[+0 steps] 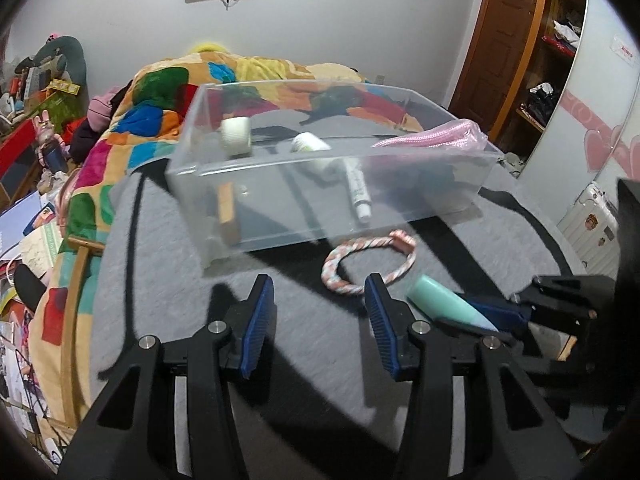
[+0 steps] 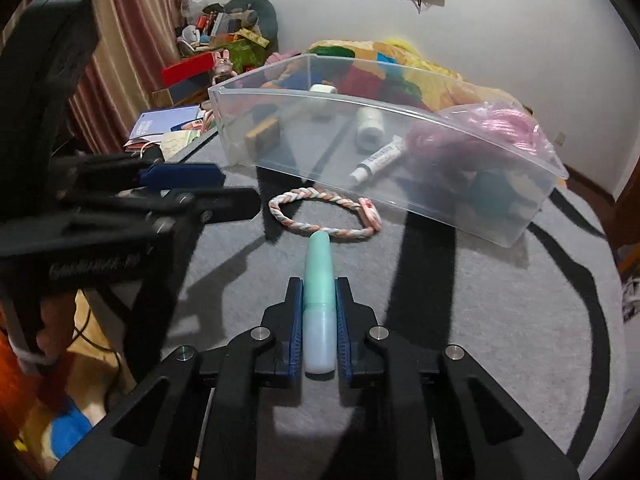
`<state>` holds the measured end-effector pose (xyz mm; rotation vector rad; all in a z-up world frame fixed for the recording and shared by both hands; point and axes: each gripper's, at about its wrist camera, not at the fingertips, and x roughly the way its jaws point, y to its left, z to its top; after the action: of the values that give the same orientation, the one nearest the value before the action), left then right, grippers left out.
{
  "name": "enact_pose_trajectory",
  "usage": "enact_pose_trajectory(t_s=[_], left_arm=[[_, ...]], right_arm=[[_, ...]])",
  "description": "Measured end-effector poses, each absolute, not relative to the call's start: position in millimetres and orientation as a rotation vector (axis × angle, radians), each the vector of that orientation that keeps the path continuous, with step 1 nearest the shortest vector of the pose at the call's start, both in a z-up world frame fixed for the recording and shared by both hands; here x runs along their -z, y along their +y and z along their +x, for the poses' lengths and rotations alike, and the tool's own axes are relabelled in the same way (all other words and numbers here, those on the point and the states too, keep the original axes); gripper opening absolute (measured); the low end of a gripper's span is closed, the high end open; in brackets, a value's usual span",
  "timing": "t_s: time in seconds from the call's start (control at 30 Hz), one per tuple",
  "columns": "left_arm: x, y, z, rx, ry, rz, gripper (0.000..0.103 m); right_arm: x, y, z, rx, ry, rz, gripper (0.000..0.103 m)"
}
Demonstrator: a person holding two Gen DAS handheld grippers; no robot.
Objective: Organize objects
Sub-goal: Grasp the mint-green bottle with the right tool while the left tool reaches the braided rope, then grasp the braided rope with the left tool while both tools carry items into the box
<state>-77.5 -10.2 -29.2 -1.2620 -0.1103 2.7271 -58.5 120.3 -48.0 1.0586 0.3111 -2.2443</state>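
A clear plastic bin [image 1: 256,160] [image 2: 520,184] stands on the grey round mat. It holds a white tape roll [image 1: 237,135], a white bottle [image 1: 316,152], a white tube [image 1: 357,190] [image 2: 376,162], a wooden block [image 1: 227,216] [image 2: 262,134] and pink cord in a bag [image 1: 432,136] [image 2: 496,128]. A pink-white braided rope ring [image 1: 366,262] [image 2: 320,212] lies on the mat in front of the bin. My right gripper [image 2: 319,294] is shut on a mint-green tube [image 2: 318,280] [image 1: 444,300], just short of the ring. My left gripper [image 1: 320,292] is open and empty, near the ring.
A colourful quilt [image 1: 160,92] lies behind the bin. Clutter, books and boxes [image 2: 168,128] lie at the left of the mat. A wooden door [image 1: 504,40] and shelves stand at the right. The grey mat [image 2: 480,320] has black bands.
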Motion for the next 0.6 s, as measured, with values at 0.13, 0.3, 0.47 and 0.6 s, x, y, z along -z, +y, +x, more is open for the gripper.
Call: enact_pose_trajectory(t_s=[0.13,0.3,0.47,0.6], left_arm=[[39.0,-6.4,-94.4,-2.713,-0.125,-1.327,0.044],[46.7,-5.1,-103.5,-2.751,-0.1,-1.376,0.019],[47.0,-1.1,-96.4,-2.776,-0.044,-1.349,0.005],[41.2,-0.7,-81.9,-2.769,-0.058,-1.299,0.004]], right_arm=[[46.6,136.6,-59.0,2.265,0.279,1.058,0.014],[41.6,151.8,-63.6,2.285,0.22,1.047,0.014],[30.5,157.4,-65.9,2.308,0.179,1.01,0.014],[19.4,158.2,-68.9,2.328,0.161,0.976,0.014]])
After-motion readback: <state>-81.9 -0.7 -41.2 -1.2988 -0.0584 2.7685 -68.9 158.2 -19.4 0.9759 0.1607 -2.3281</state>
